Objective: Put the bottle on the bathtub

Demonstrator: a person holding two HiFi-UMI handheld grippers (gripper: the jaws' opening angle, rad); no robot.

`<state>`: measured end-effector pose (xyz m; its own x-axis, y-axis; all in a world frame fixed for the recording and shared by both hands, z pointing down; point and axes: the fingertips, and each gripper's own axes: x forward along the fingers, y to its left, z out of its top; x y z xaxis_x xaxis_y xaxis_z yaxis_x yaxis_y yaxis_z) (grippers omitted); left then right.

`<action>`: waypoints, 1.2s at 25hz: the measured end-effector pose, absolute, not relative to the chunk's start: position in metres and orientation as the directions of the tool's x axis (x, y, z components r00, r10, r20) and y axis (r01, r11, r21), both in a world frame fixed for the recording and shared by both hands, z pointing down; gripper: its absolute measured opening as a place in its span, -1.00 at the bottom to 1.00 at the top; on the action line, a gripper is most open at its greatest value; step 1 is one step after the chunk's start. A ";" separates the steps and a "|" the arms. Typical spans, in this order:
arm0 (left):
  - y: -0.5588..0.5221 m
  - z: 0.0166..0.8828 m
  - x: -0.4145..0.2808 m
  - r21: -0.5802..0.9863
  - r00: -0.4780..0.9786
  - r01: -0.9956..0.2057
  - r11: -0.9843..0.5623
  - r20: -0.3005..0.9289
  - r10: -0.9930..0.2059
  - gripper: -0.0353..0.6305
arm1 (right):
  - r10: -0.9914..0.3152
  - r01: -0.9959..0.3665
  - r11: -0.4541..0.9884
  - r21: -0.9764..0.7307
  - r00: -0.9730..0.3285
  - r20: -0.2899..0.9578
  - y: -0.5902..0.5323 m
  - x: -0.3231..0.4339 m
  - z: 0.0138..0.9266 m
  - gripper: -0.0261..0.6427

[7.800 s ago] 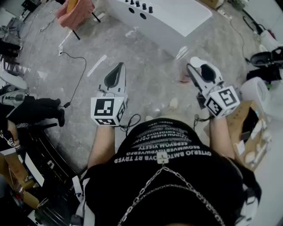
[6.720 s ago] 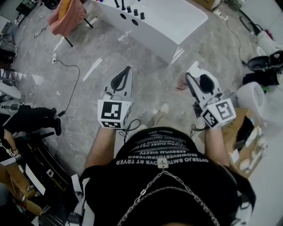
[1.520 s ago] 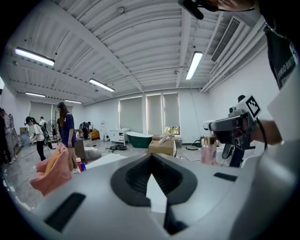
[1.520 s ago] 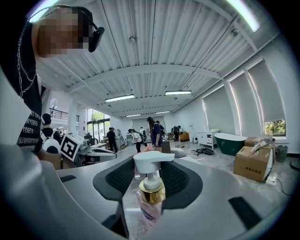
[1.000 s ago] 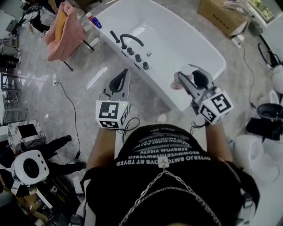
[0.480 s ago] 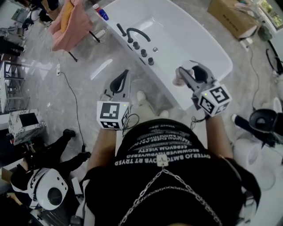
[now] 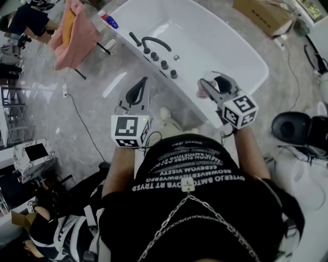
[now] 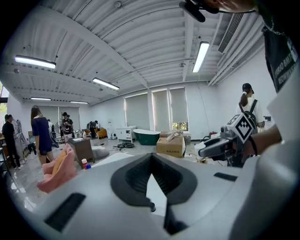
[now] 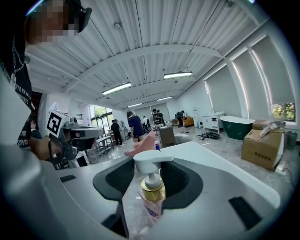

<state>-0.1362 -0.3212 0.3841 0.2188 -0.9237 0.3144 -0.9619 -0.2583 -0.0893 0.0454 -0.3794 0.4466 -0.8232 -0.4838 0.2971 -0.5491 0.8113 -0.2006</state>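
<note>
The bottle (image 9: 151, 199), a clear pinkish pump bottle with a gold collar and a white pump head, stands upright between the jaws of the right gripper (image 9: 151, 185). The dark pads press on its body from both sides, so the jaws stand wide but are filled by it, and the pump head rises above them. In the head view the bottle (image 7: 203, 91) shows as a pale pink shape at the tip of the right gripper (image 7: 207, 87), which is over the near rim of the white bathtub (image 7: 241, 48). Whether the bottle's base touches the rim cannot be told.

Ahead and to the left of this gripper, a row of black knobs (image 7: 165, 65) and a curved black faucet (image 7: 154, 41) sit along the same rim.

The left gripper (image 7: 144, 81) is to the left of the right one, well apart from it, over the grey floor (image 7: 92, 102) just outside the tub's wall. Its jaws meet at the tips with nothing between them, as the left gripper view also shows (image 8: 151, 164). That view catches the right gripper (image 8: 225, 143) off to its right.

Far ahead and left of the left gripper, a pink towel (image 7: 72, 30) hangs on a stand, and a small red-and-blue container (image 7: 107, 20) stands near the tub's far corner. A cardboard box (image 7: 261, 15) lies beyond the tub, ahead and right of the right gripper.
</note>
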 end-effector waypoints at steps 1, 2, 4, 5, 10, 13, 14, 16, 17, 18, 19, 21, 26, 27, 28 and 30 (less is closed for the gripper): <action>-0.325 0.384 -0.139 -0.092 0.222 -0.960 -0.263 0.314 -0.923 -0.89 | -0.487 -0.556 0.806 -0.202 -0.817 0.308 -0.382 0.044 0.453 -0.41; -0.329 0.385 -0.142 -0.095 0.225 -0.959 -0.267 0.315 -0.922 -0.89 | -0.491 -0.564 0.800 -0.204 -0.812 0.317 -0.386 0.042 0.460 -0.41; -0.335 0.387 -0.147 -0.096 0.229 -0.957 -0.272 0.318 -0.920 -0.89 | -0.499 -0.581 0.786 -0.210 -0.798 0.339 -0.393 0.039 0.475 -0.41; -0.337 0.388 -0.149 -0.095 0.231 -0.957 -0.273 0.318 -0.920 -0.89 | -0.501 -0.588 0.780 -0.212 -0.791 0.351 -0.396 0.038 0.483 -0.41; -0.343 0.391 -0.165 -0.088 0.218 -0.962 -0.259 0.327 -0.919 -0.89 | -0.490 -0.598 0.769 -0.226 -0.778 0.392 -0.408 0.026 0.513 -0.41; -0.350 0.395 -0.178 -0.081 0.208 -0.965 -0.248 0.338 -0.918 -0.89 | -0.480 -0.600 0.765 -0.232 -0.772 0.416 -0.422 0.017 0.530 -0.41; -0.352 0.398 -0.182 -0.078 0.206 -0.966 -0.246 0.342 -0.917 -0.89 | -0.477 -0.605 0.761 -0.236 -0.767 0.428 -0.425 0.015 0.538 -0.41; -0.353 0.404 -0.188 -0.075 0.200 -0.968 -0.241 0.353 -0.914 -0.89 | -0.474 -0.616 0.748 -0.246 -0.756 0.452 -0.429 0.012 0.555 -0.41; -0.354 0.406 -0.191 -0.074 0.198 -0.968 -0.239 0.358 -0.913 -0.89 | -0.472 -0.621 0.743 -0.249 -0.751 0.462 -0.431 0.011 0.562 -0.41; -0.355 0.407 -0.193 -0.074 0.197 -0.968 -0.238 0.361 -0.912 -0.89 | -0.471 -0.624 0.741 -0.250 -0.747 0.469 -0.434 0.008 0.568 -0.41; -0.356 0.409 -0.195 -0.073 0.196 -0.969 -0.237 0.363 -0.911 -0.89 | -0.469 -0.624 0.740 -0.250 -0.746 0.473 -0.436 0.006 0.573 -0.41; -0.357 0.413 -0.199 -0.068 0.196 -0.969 -0.237 0.370 -0.908 -0.89 | -0.463 -0.626 0.736 -0.259 -0.744 0.482 -0.439 0.003 0.587 -0.41; -0.359 0.421 -0.204 -0.059 0.198 -0.969 -0.239 0.388 -0.900 -0.89 | -0.457 -0.650 0.692 -0.314 -0.732 0.506 -0.448 -0.004 0.621 -0.41; -0.359 0.422 -0.205 -0.060 0.197 -0.969 -0.239 0.390 -0.899 -0.89 | -0.455 -0.652 0.688 -0.320 -0.730 0.510 -0.450 -0.005 0.627 -0.41; -0.359 0.422 -0.206 -0.061 0.195 -0.969 -0.237 0.393 -0.899 -0.89 | -0.452 -0.654 0.684 -0.323 -0.728 0.516 -0.450 -0.007 0.634 -0.41; -0.355 0.424 -0.209 -0.067 0.188 -0.970 -0.233 0.401 -0.896 -0.89 | -0.445 -0.658 0.677 -0.329 -0.722 0.529 -0.449 -0.009 0.646 -0.41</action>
<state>-0.2087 -0.3553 0.4237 0.1875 -0.8965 0.4014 -0.9703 -0.2328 -0.0665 -0.0094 -0.4489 0.6464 -0.7223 -0.4449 0.5295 -0.6581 0.6774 -0.3287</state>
